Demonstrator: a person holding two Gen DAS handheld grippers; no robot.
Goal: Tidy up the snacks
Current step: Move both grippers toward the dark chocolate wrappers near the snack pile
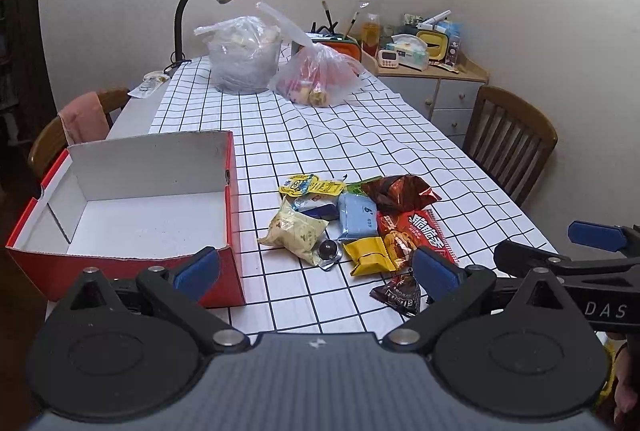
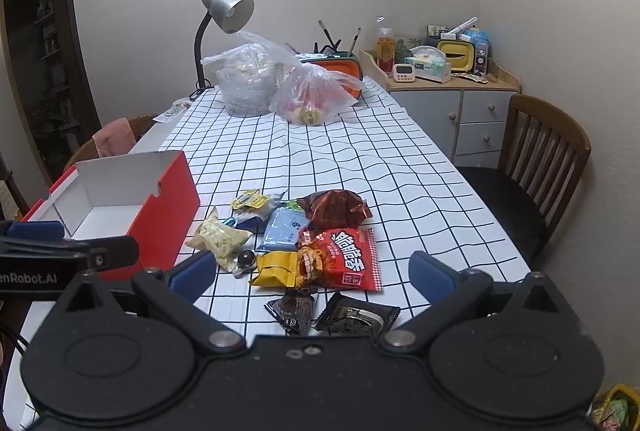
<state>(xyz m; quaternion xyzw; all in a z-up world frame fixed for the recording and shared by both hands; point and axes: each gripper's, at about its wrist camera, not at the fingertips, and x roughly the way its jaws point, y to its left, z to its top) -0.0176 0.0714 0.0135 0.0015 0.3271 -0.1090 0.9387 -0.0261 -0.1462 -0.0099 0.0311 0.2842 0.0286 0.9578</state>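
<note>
Both claws hang spread and empty over the checked cloth: the left gripper beside the red cardboard box, the right gripper above two dark crinkled wrappers. Just ahead of their blue pads lies the heap of glossy snack packets, right of the white-lined box.

Grey desk lamp stands at far end of checked tabletop; wooden chair alongside, cluttered corner cabinet behind.
</note>
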